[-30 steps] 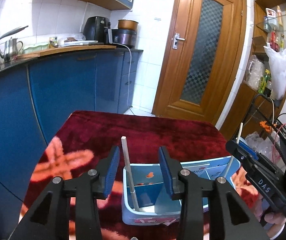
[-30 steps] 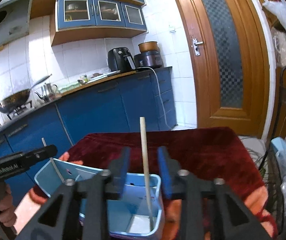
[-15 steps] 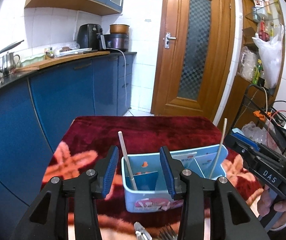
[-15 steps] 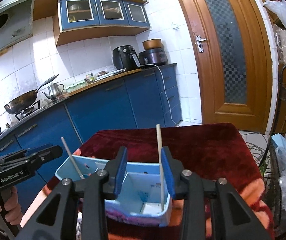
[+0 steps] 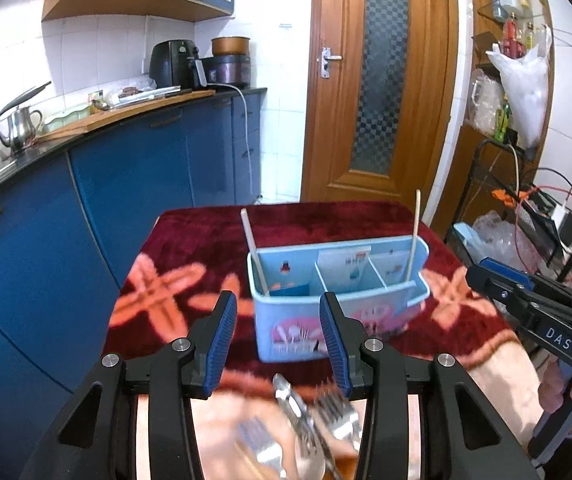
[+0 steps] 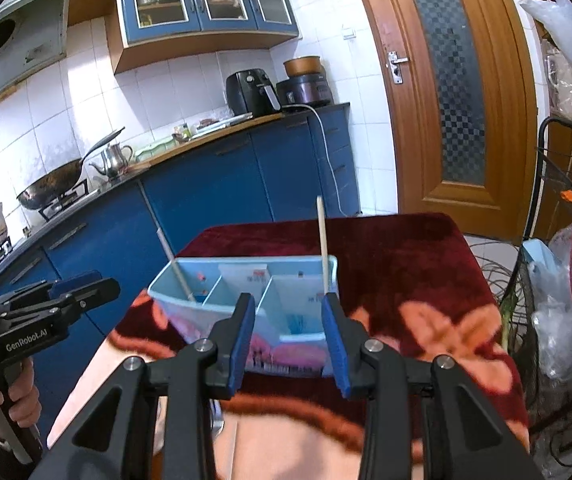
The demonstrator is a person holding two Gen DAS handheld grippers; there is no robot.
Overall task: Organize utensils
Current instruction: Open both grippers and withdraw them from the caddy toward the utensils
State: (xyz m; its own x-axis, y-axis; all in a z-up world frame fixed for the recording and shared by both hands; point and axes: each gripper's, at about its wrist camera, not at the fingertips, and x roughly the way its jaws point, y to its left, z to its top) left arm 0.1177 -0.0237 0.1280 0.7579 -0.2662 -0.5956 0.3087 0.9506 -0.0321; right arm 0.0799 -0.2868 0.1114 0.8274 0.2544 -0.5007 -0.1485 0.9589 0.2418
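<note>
A table under a dark red blanket (image 5: 318,228) with orange flowers carries the whole job. Standing on it, beyond both claws, is a light blue utensil caddy (image 5: 338,304) split into compartments; one pale chopstick (image 5: 254,252) leans in its left end compartment and another chopstick (image 5: 413,240) stands nearly upright in the right end one.

Nearer than the caddy, on the blanket's pale border, lies a loose pile of metal forks (image 5: 334,412) with a spoon-like piece (image 5: 288,390) among them, blurred, their long axes running roughly away from the camera toward the caddy.

The left gripper (image 5: 281,344) is partly open with nothing between its blue pads, and the pile lies directly below and just ahead of it. The right gripper (image 6: 288,338) is also partly open and empty, aimed at the caddy's right half; the cutlery does not show in its view. My judgement: the left hand is the nearer one for the next pick, and it would need to dip down and close across a fork's handle.
</note>
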